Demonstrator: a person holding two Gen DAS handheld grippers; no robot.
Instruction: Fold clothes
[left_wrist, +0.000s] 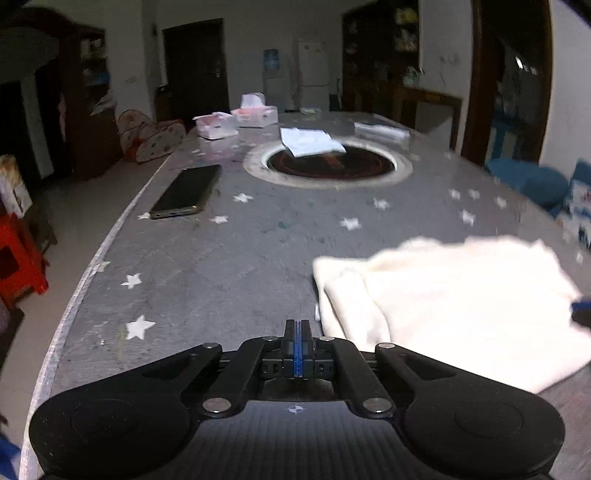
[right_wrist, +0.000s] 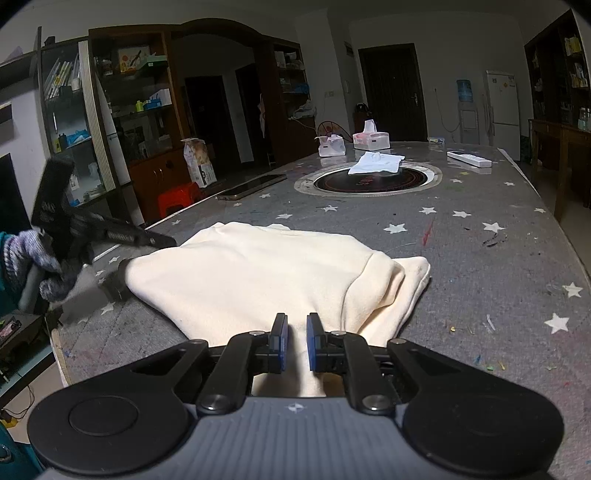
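Observation:
A cream garment (right_wrist: 258, 273) lies folded in a thick bundle on the grey star-patterned table (right_wrist: 480, 258). In the left wrist view the garment (left_wrist: 461, 306) is to the right of my left gripper (left_wrist: 295, 328), which is shut with nothing between its fingers, over bare table. My right gripper (right_wrist: 296, 325) is open, its fingers a small gap apart over the near edge of the garment. In the right wrist view the left gripper (right_wrist: 122, 273) shows blurred by the garment's left edge, held by a gloved hand.
A phone (left_wrist: 184, 192) lies at the table's left side. A round inset hob (right_wrist: 373, 179) in the table's middle carries a small white cloth (right_wrist: 376, 162). Tissue boxes (right_wrist: 371, 139) and a white remote (right_wrist: 469, 158) sit at the far end. A red stool (left_wrist: 18, 254) stands left.

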